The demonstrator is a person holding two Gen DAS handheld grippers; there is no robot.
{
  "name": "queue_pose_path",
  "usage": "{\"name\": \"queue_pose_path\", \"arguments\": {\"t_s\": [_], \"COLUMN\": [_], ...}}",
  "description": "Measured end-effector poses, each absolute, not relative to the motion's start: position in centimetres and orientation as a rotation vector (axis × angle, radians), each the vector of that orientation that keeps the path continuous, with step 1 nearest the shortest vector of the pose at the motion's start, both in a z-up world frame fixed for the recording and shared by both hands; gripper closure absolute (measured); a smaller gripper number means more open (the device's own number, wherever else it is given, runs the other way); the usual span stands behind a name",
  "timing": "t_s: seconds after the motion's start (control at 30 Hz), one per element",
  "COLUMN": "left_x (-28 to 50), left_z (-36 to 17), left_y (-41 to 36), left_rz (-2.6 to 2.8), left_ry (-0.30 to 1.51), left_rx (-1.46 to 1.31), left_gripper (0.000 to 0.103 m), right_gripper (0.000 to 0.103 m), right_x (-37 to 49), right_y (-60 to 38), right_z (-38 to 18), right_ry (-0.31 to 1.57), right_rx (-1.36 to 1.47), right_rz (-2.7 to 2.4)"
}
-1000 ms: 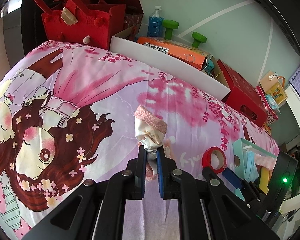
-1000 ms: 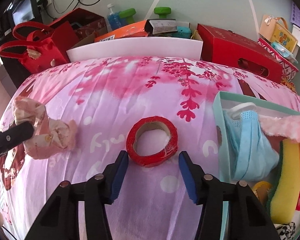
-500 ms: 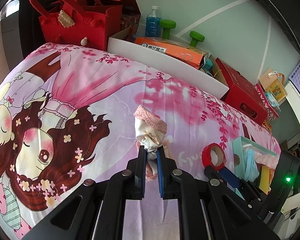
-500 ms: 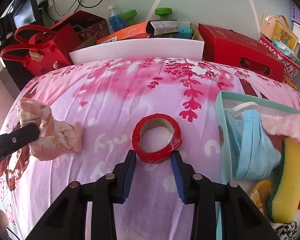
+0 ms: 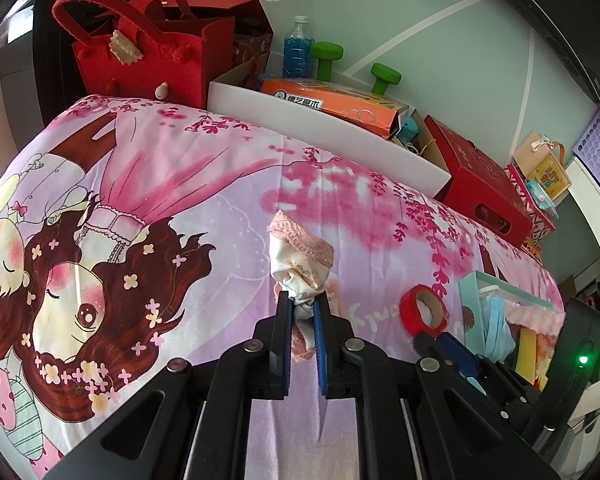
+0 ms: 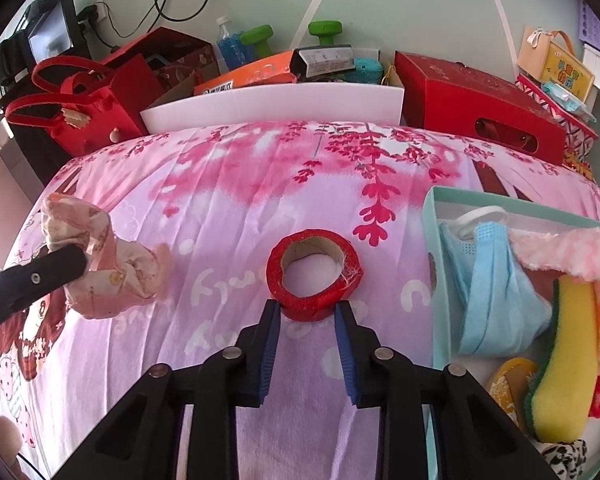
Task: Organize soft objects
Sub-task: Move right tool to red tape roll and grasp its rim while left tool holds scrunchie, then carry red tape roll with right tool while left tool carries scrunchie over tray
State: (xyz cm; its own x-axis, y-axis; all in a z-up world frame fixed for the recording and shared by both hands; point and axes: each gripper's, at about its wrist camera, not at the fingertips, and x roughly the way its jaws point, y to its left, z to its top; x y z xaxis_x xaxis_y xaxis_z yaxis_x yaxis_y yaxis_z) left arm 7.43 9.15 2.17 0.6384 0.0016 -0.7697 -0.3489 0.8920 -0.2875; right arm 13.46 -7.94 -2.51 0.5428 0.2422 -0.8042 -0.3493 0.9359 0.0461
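Observation:
A crumpled pink cloth with lace trim point(image 5: 300, 256) hangs just above the cartoon bedsheet point(image 5: 180, 184), and my left gripper point(image 5: 300, 300) is shut on its lower end. The same cloth point(image 6: 108, 276) shows at the left of the right wrist view. A red tape roll point(image 6: 274, 272) lies flat on the sheet. My right gripper point(image 6: 307, 308) is closing, and its blue pads touch both sides of the roll's near edge. To the right, a teal box point(image 6: 430, 240) holds a blue face mask point(image 6: 488, 280), a pink fluffy cloth point(image 6: 572, 252) and a yellow sponge point(image 6: 568, 360).
Behind the bed stand a white box point(image 6: 272, 104) with an orange carton, a red felt bag point(image 5: 140, 60), a red carton point(image 6: 476, 108), a blue bottle and green dumbbells. The bed's front edge is hidden under both grippers.
The right gripper's jaws have narrowed from wide apart to touching the tape roll's near edge. The left gripper still holds the cloth in the same spot.

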Motion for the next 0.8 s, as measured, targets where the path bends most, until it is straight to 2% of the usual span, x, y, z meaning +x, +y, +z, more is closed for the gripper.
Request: {"name": "queue_pose_path", "arguments": {"t_s": [0.03, 0.23, 0.3, 0.33, 0.37, 0.4, 0.8], "left_x": [7.4, 7.5, 7.4, 7.4, 7.4, 7.3, 7.2], "left_z": [2.1, 1.9, 1.8, 1.8, 1.7, 1.6, 0.9], "left_y": [9.1, 9.3, 9.6, 9.7, 9.8, 9.9, 11.2], "left_rz": [0.204, 0.198, 0.197, 0.197, 0.194, 0.192, 0.201], "left_ry": [0.862, 0.868, 0.865, 0.864, 0.864, 0.864, 0.87], "left_rx": [-0.439, -0.456, -0.468, -0.474, -0.482, -0.488, -0.532], "left_gripper": [0.093, 0.093, 0.093, 0.093, 0.093, 0.093, 0.093], "right_gripper": [0.103, 0.099, 0.09, 0.067, 0.037, 0.032, 0.032], "right_x": [13.4, 13.1, 13.3, 13.3, 13.3, 13.4, 14.0], "right_y": [-8.0, -8.5, -8.7, -8.7, -8.8, -8.8, -6.7], "right_z": [-2.4, -2.0, -2.1, -2.0, -2.0, -1.8, -1.9], "right_ry": [0.931, 0.926, 0.922, 0.915, 0.904, 0.899, 0.87], "right_rx": [-0.125, -0.136, -0.142, -0.151, -0.158, -0.159, -0.221], "right_rz": [0.352, 0.322, 0.307, 0.297, 0.285, 0.277, 0.288]}}
